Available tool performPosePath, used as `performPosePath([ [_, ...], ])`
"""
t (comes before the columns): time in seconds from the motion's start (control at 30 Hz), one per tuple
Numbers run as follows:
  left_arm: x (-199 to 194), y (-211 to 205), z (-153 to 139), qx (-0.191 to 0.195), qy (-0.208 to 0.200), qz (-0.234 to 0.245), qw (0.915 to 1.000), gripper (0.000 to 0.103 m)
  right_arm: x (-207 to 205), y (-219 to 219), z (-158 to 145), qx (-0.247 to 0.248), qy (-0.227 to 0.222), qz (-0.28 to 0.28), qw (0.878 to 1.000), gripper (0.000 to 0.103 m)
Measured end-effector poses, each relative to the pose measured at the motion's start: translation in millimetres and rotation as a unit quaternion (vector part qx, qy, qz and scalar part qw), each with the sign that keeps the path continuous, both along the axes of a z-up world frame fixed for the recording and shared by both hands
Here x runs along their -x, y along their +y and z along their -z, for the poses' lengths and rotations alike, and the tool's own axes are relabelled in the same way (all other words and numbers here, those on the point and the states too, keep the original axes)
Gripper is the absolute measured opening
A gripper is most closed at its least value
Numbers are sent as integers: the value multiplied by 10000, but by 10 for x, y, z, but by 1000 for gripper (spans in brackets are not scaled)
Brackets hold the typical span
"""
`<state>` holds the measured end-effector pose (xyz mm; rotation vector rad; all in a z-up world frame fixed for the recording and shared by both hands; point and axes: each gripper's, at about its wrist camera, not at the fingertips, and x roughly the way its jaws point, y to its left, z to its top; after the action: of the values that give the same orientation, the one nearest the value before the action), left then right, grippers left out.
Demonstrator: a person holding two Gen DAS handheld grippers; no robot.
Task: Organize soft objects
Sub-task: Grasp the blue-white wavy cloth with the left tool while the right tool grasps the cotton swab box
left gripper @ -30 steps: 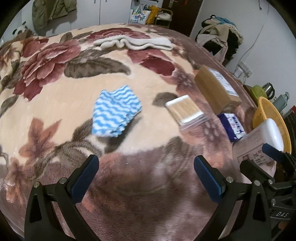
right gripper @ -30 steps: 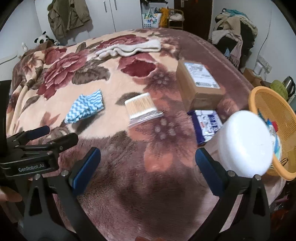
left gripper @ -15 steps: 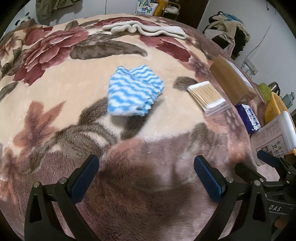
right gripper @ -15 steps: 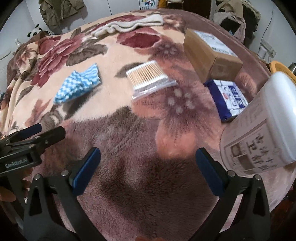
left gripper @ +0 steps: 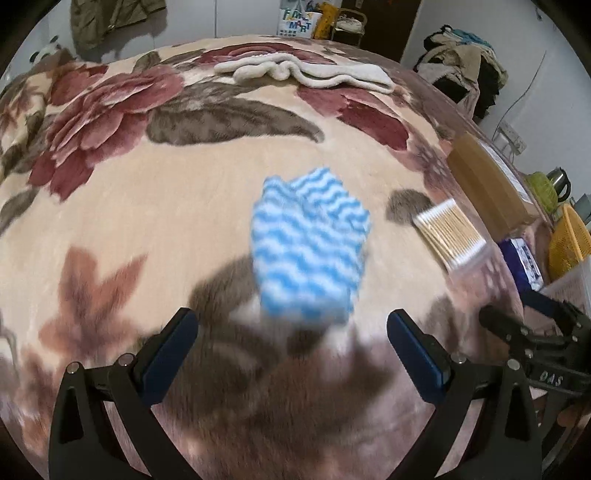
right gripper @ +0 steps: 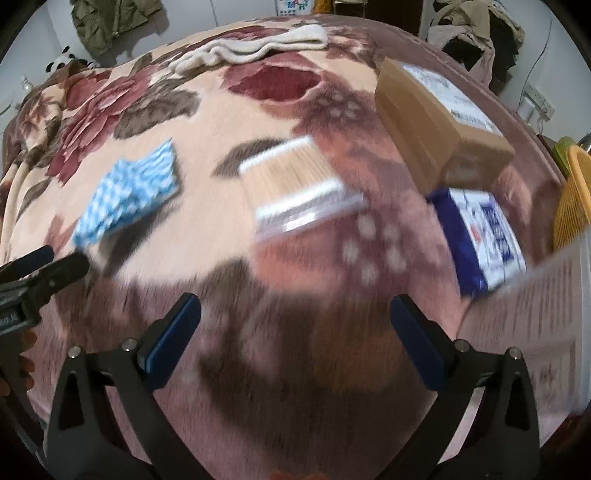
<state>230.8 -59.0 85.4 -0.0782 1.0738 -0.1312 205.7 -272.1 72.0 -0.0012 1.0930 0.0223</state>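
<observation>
Lying just ahead of the left gripper (left gripper: 291,332), spread apart and empty, a blue-striped cloth (left gripper: 308,251)

A big bed fills the room, covered by a soft blanket (left gripper: 155,206) with red flowers and brown leaves. Far ahead of the gripper is a white wall (left gripper: 229,18) where a green jacket (left gripper: 110,18) hangs, with a dark door (left gripper: 380,22) further right. Off to the right, clothes (left gripper: 465,62) are piled by a white wall with a socket (left gripper: 511,133).
</observation>
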Motion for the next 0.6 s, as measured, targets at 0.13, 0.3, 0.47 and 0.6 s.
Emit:
performPosePath([
  [0.13, -296, -100, 23, -24, -8, 137, 9999, 102, -322, -29, 48, 167, -14, 94, 9998, 103],
  [0.3, -562, -144, 172, -80, 209, 46, 9997, 90, -637, 70, 187, 473, 143, -145, 9987, 103],
  [0.47, -637, -120, 335, -155, 479, 59, 9987, 60, -769, 194, 345, 641, 298, -365, 9968, 101],
  [0.6, -546, -38, 304, 10, 368, 51, 9993, 29, -649, 209, 305, 642, 180, -336, 9972, 74],
])
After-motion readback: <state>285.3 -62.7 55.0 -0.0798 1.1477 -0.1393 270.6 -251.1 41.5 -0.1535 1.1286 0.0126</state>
